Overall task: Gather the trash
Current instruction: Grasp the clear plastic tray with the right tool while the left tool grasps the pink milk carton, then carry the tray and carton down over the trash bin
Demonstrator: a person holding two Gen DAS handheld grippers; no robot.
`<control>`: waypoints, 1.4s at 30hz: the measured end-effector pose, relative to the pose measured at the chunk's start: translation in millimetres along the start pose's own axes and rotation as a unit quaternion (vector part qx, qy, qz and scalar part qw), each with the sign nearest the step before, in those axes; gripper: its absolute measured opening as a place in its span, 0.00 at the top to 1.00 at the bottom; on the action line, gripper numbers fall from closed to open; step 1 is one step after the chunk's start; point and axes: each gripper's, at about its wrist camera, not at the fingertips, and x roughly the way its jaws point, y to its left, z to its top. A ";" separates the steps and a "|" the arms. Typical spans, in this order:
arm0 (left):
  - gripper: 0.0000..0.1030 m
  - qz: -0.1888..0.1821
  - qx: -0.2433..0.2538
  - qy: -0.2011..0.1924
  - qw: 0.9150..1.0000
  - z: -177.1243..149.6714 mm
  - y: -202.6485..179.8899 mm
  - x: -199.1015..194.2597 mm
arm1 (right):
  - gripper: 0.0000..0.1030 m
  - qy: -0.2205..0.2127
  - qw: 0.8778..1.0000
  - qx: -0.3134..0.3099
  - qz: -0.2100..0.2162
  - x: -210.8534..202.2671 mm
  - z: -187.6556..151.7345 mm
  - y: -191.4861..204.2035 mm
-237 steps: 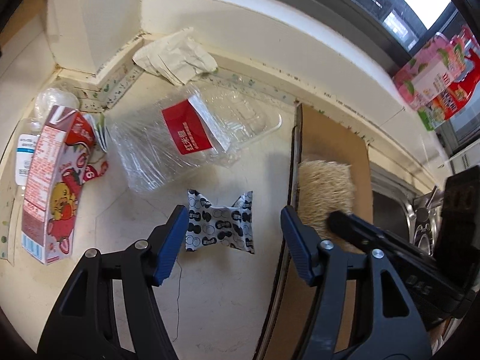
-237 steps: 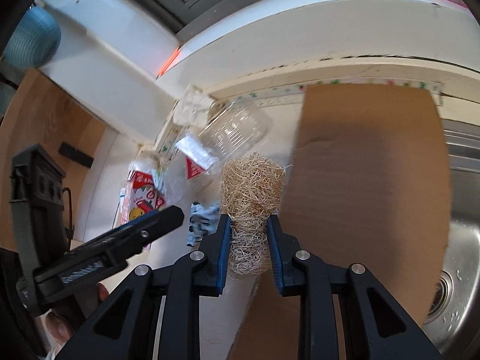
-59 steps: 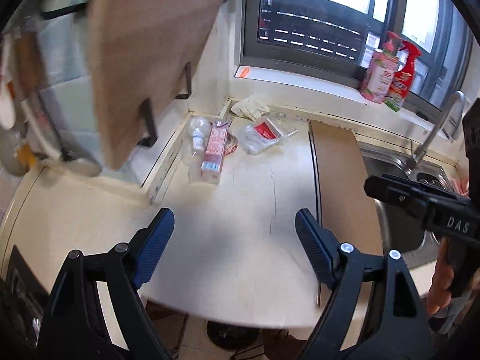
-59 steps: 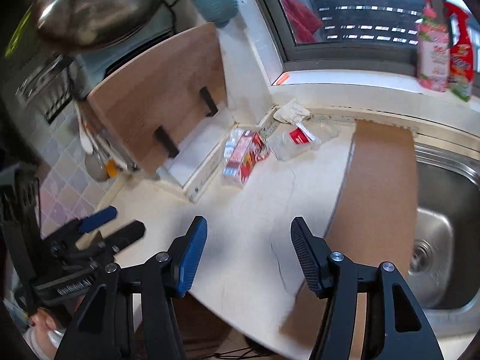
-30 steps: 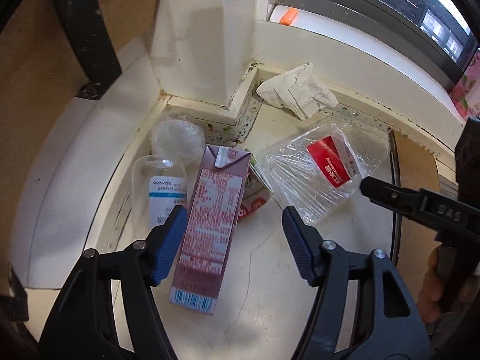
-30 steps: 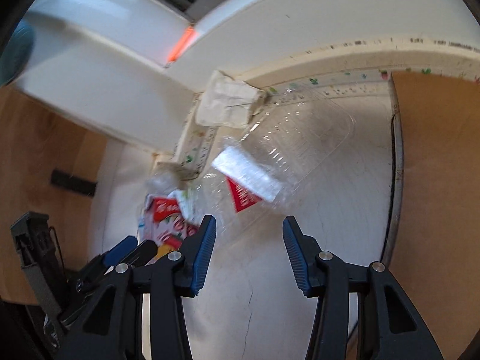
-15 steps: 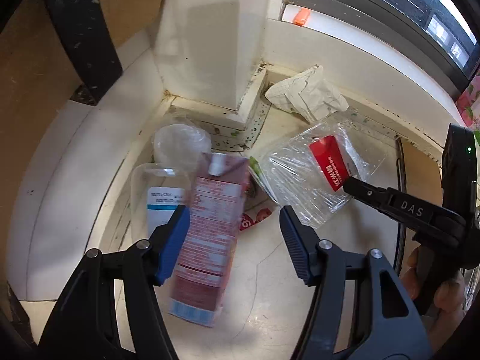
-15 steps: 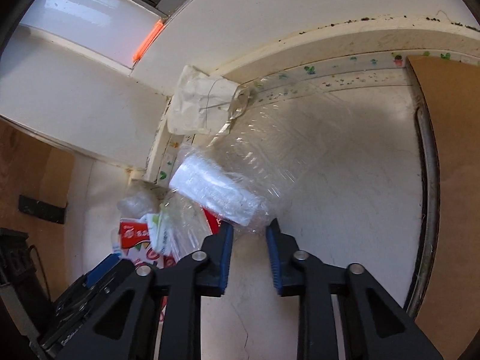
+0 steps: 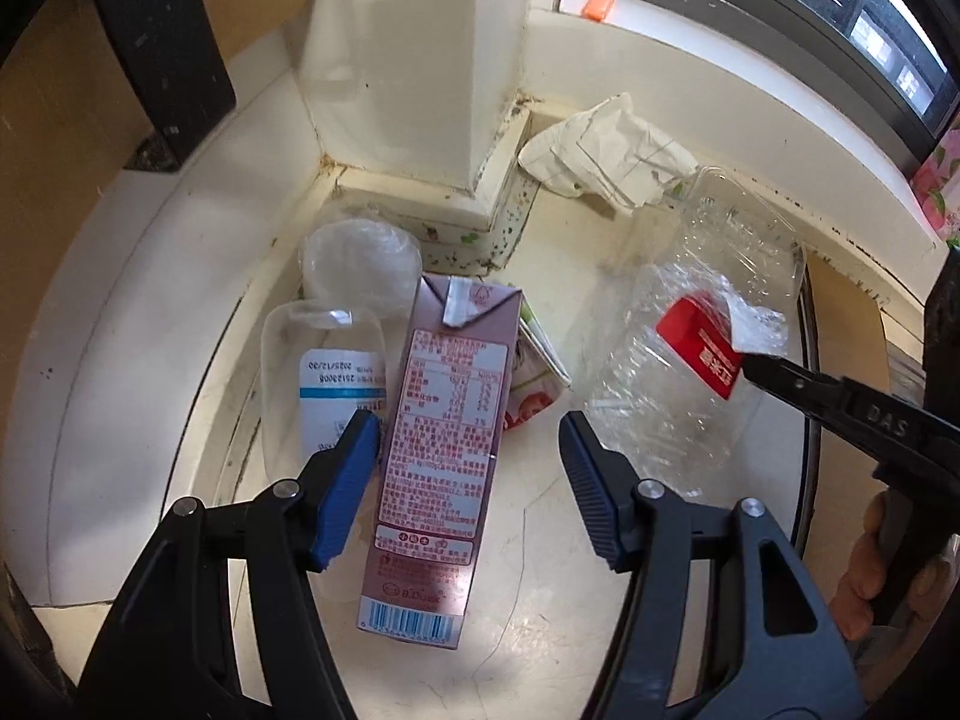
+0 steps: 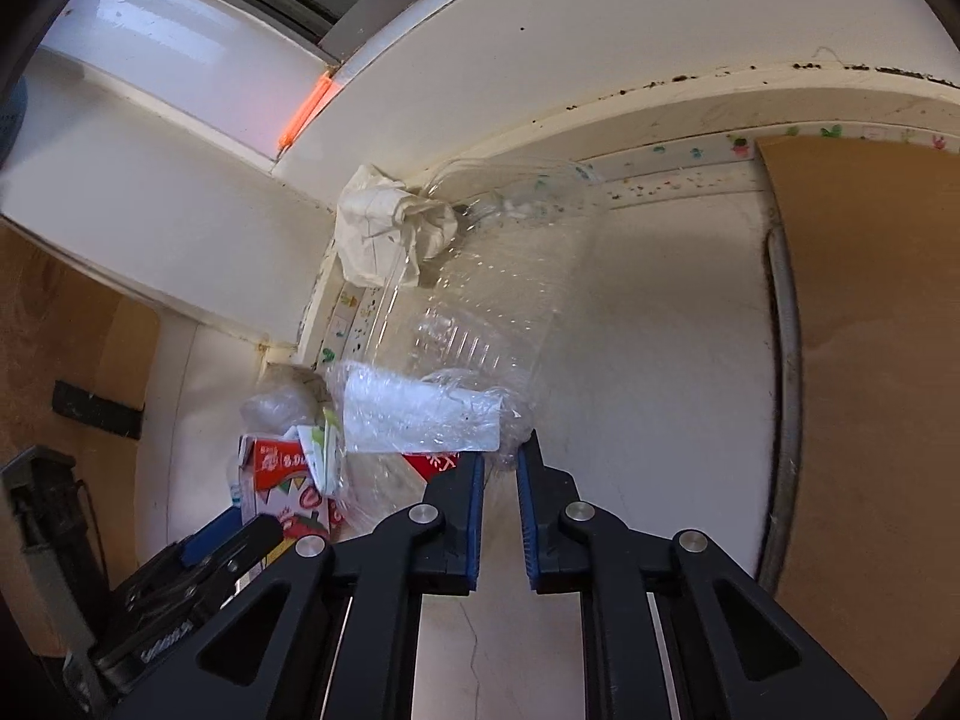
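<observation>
The left tongs [image 9: 468,450] stood spread wide over a pink drink carton [image 9: 441,456] lying flat on the cream tabletop [image 9: 540,630], the blue pads on either side of it, not gripping. The right tongs [image 10: 498,468] had narrowed onto the crinkled edge of a clear plastic container [image 10: 480,324] with a red label, beside the carton. A crumpled paper napkin [image 9: 606,150] lay in the corner by the wall.

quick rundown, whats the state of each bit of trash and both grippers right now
left gripper: open, straddling the carton
milk carton: lying flat, not gripped
right gripper: shut on the clear plastic container's edge
clear plastic container: crushed, pinched at one edge
small clear bottle: lying down beside the carton
crumpled paper: wadded in the corner
</observation>
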 end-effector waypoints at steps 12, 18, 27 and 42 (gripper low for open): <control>0.67 -0.008 -0.004 -0.009 1.000 -24.3 -11.6 -24.5 | 0.95 0.010 1.000 0.005 0.025 -32.9 -27.9 -11.8; 0.67 -0.030 0.002 -0.023 0.999 -57.3 -16.4 -66.9 | 0.95 0.004 1.000 0.004 0.025 -64.3 -59.1 -13.2; 0.67 -0.067 0.022 -0.042 0.997 -143.7 -20.3 -142.1 | 0.95 -0.011 1.000 -0.006 0.020 -129.8 -144.7 -4.6; 0.67 -0.091 0.051 -0.058 0.993 -320.6 16.0 -245.0 | 0.95 -0.032 0.999 -0.024 0.024 -220.2 -354.5 15.3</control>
